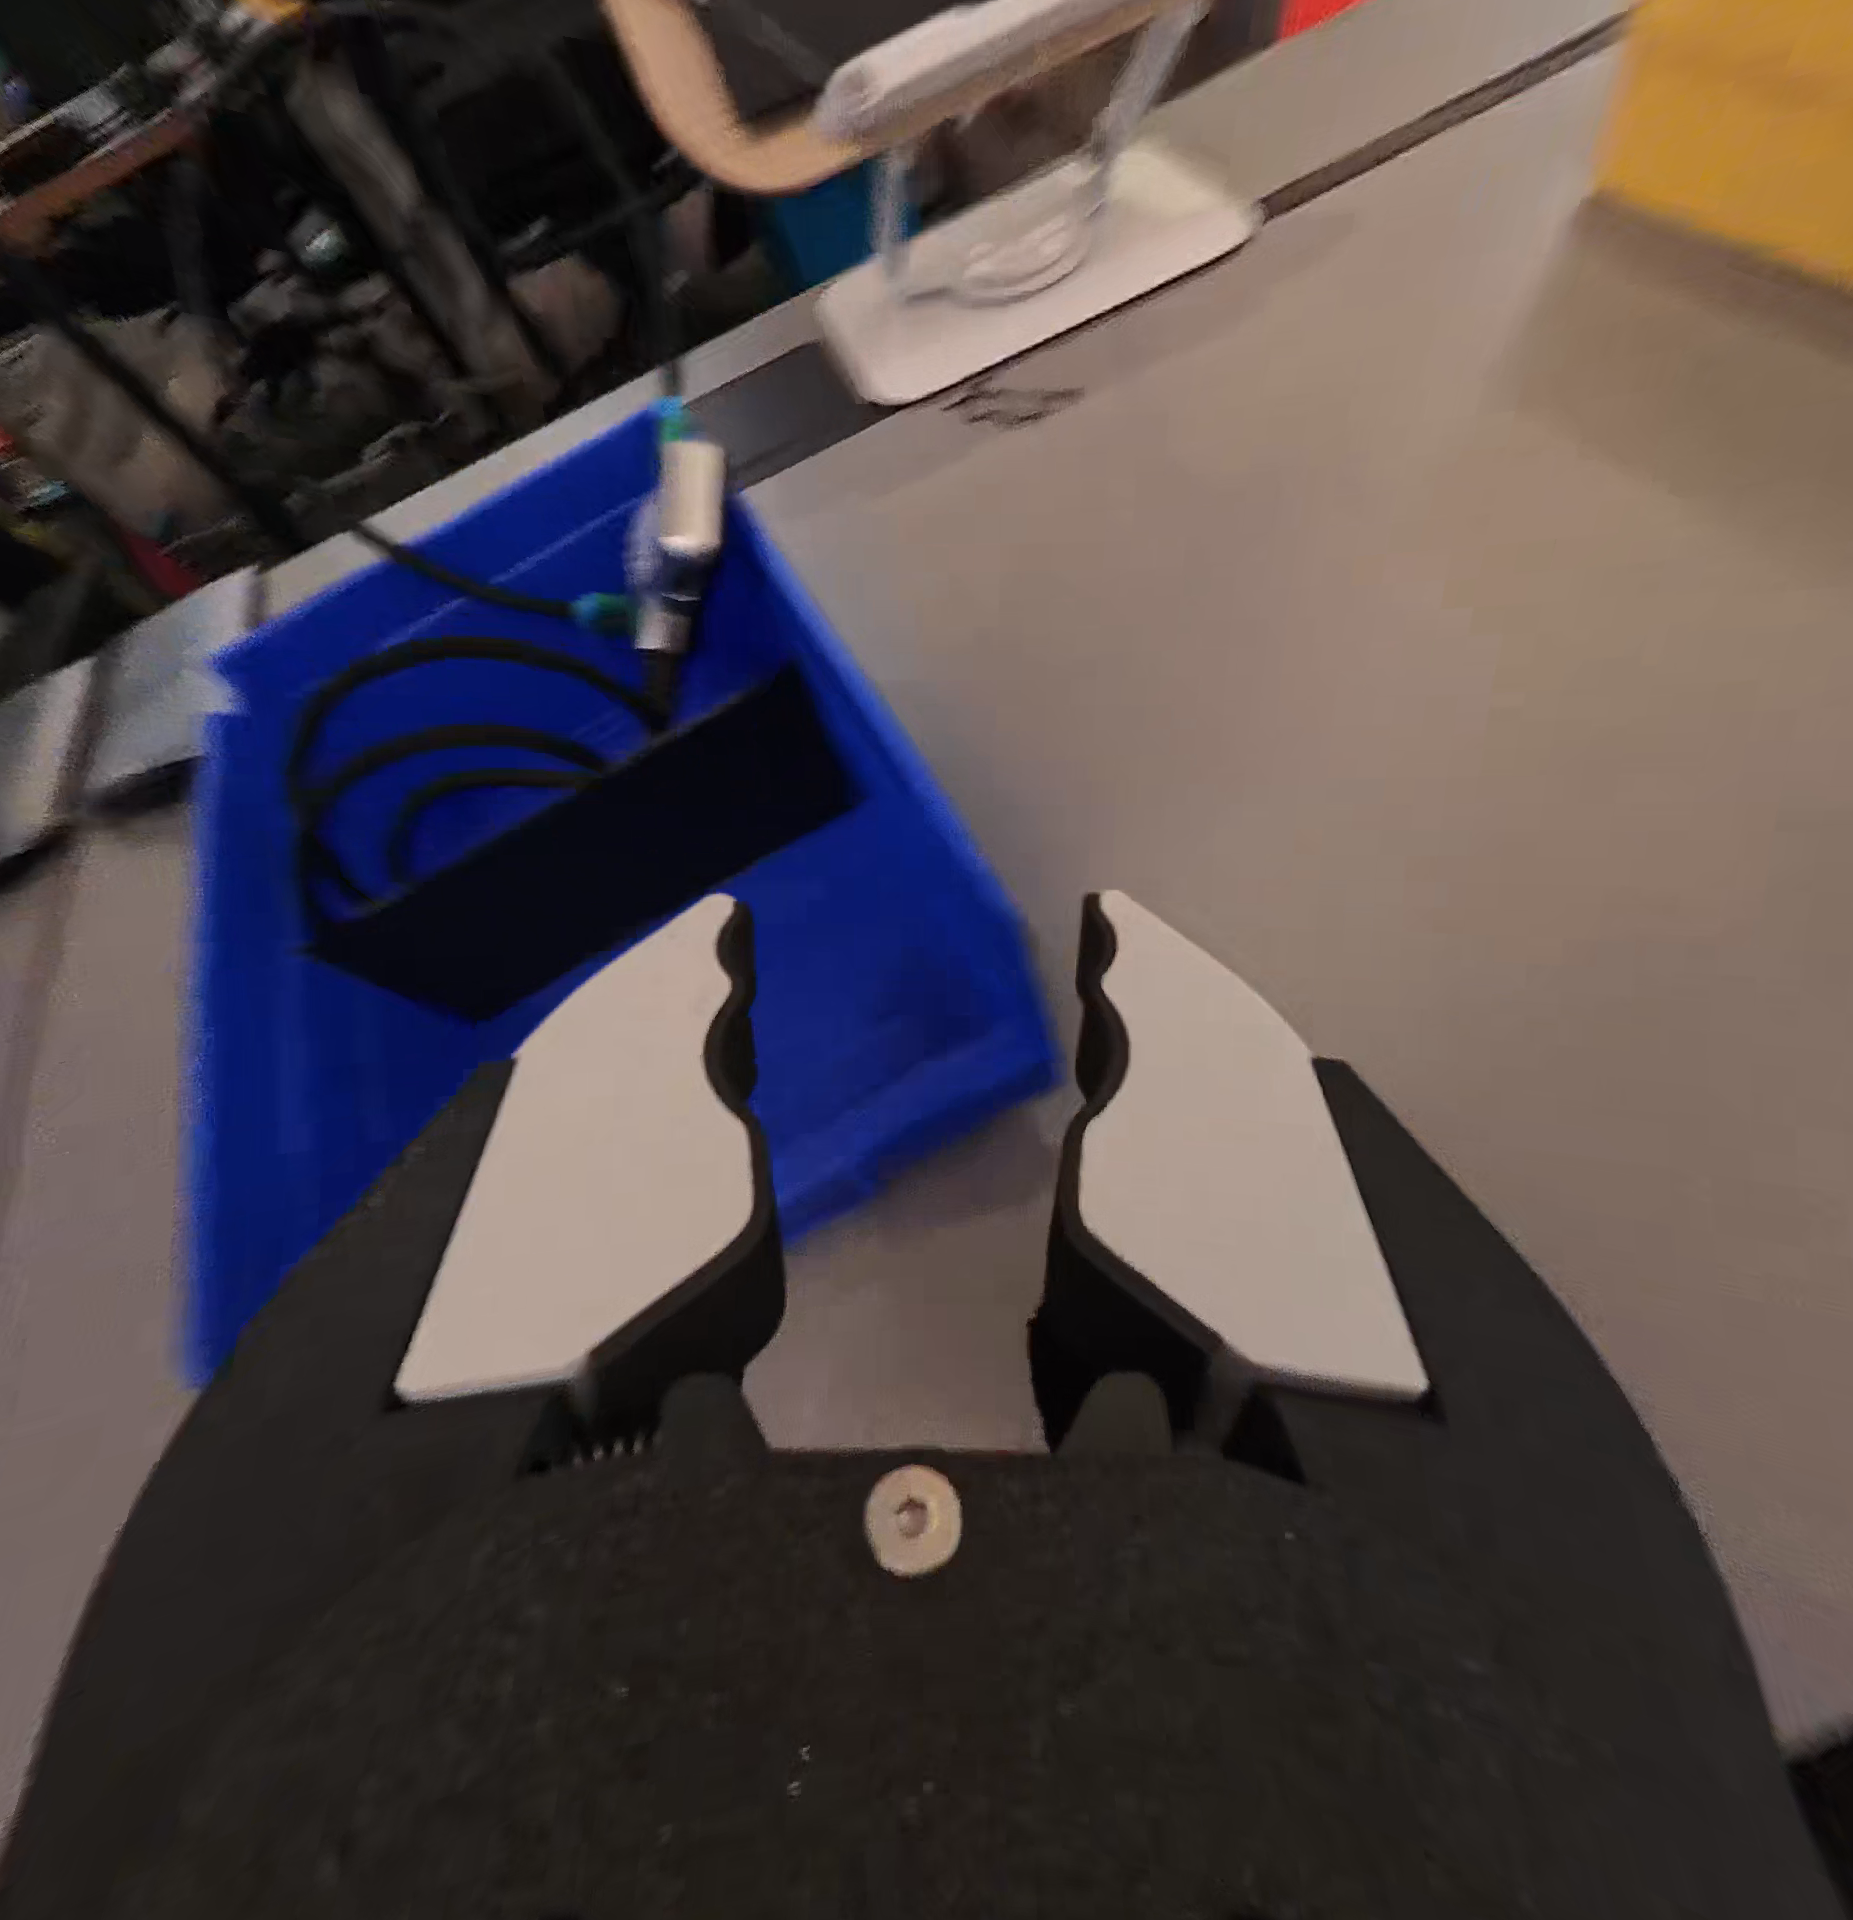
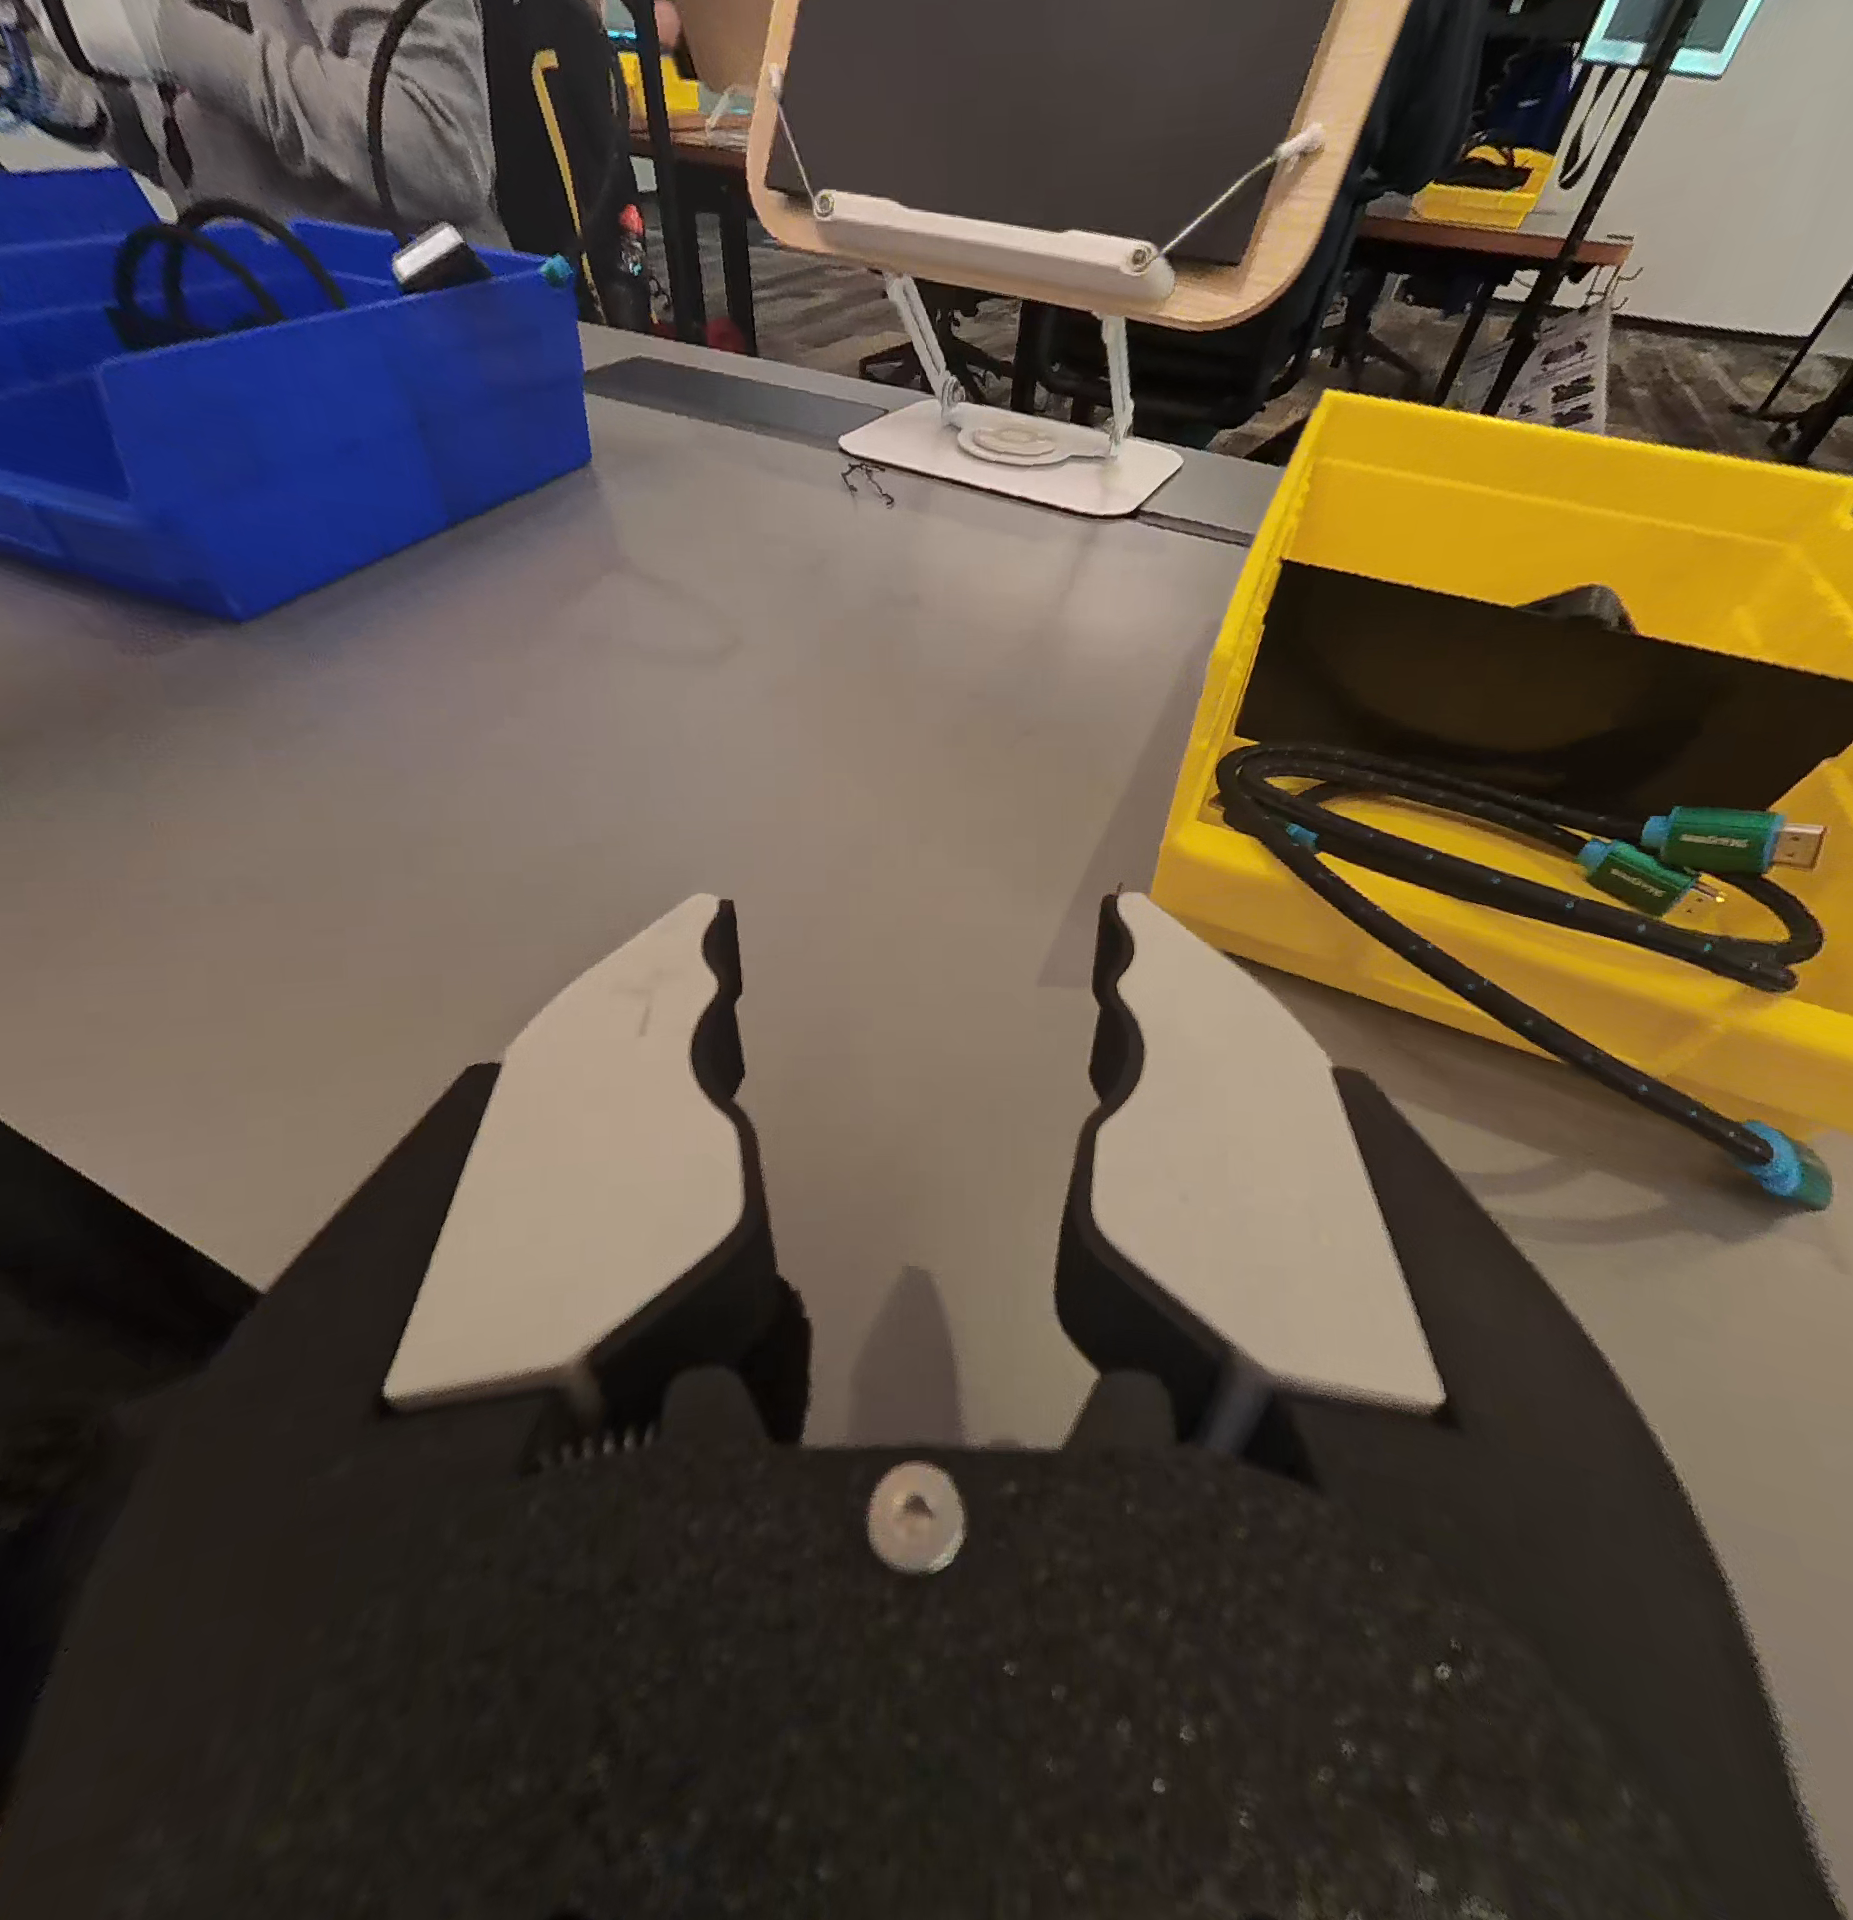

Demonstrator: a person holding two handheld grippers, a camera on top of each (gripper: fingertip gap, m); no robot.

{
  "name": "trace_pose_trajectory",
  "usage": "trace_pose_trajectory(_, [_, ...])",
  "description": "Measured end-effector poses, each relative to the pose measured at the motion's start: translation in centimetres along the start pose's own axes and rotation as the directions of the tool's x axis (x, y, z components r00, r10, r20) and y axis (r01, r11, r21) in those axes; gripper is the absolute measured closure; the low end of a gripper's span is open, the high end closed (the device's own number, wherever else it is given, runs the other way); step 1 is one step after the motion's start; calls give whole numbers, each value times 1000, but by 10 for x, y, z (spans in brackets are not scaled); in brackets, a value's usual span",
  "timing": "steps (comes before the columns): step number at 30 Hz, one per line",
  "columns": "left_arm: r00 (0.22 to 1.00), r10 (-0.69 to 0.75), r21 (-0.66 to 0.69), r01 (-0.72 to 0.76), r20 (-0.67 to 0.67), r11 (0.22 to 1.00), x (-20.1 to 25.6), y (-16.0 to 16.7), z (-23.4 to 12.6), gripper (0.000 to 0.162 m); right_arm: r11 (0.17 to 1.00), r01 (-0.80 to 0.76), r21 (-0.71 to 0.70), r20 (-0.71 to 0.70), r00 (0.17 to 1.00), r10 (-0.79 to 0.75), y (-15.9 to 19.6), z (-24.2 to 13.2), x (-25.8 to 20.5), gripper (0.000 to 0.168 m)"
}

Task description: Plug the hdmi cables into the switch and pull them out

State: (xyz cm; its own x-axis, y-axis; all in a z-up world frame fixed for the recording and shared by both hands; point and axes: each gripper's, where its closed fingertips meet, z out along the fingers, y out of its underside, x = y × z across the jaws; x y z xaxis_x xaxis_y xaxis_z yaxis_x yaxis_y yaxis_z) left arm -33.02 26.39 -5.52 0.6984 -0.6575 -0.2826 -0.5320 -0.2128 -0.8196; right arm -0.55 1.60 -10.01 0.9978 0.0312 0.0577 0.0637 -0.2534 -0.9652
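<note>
A blue bin (image 1: 278, 1039) with a black divider (image 1: 610, 862) holds a coiled black cable (image 1: 402, 748) and a small silver box, the switch (image 1: 688, 509), leaning in its far corner. My left gripper (image 1: 911, 914) is open and empty, hovering just short of the bin's near wall. In the right wrist view a yellow bin (image 2: 1524, 499) at the right holds black braided HDMI cables (image 2: 1473, 831) with green plugs (image 2: 1711, 836). One teal-tipped cable end (image 2: 1784, 1179) lies out on the table. My right gripper (image 2: 917, 914) is open and empty over the grey table, left of the yellow bin.
The blue bin (image 2: 330, 468) and switch (image 2: 434, 260) sit at the far left in the right wrist view. A tablet on a white stand (image 2: 1015, 457) stands at the table's far edge, and it also shows in the left wrist view (image 1: 1036, 301). A person in grey (image 2: 309, 104) is behind the blue bin. Across from one pair of fingers to the other is roughly 40 cm.
</note>
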Motion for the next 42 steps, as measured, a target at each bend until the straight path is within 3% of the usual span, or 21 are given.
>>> trace_pose_trajectory(2, [996, 22, -41, -19, 83, 999, -34, -21, 19, 107, 1000, 27, -7, 0, 1000, -27, 0, 1, -2, 103])
trace_pose_trajectory(5, [996, 32, -90, -24, 86, 996, -60, -41, 62, 107, 999, 32, -20, 5, 999, -32, 4, 3, -3, 100])
trace_pose_trajectory(9, [999, 29, -151, -27, 14, 988, -63, -46, 119, 110, 999, 28, -38, -62, 998, -31, 8, 0, 12, 97])
trace_pose_trajectory(15, [987, 148, -234, -129, 64, 964, -65, -51, 165, 120, 999, -40, -29, -82, 996, 38, 12, -9, 22, 95])
trace_pose_trajectory(24, [953, 288, -334, -243, 91, 911, -66, -43, 167, 127, 997, -39, -60, -110, 993, 32, 20, -13, 28, 96])
trace_pose_trajectory(30, [966, 240, -350, -193, 95, 917, -54, -51, 151, 123, 996, -32, -78, -99, 995, 24, 22, -7, 26, 96])
trace_pose_trajectory(35, [930, 357, -400, -295, 89, 868, -62, -33, 154, 129, 996, -40, -82, -88, 996, 33, 23, -4, 26, 96])
trace_pose_trajectory(42, [942, 336, -405, -301, 14, 863, -74, -9, 171, 112, 995, -48, -82, -84, 996, 41, 24, -6, 27, 97])
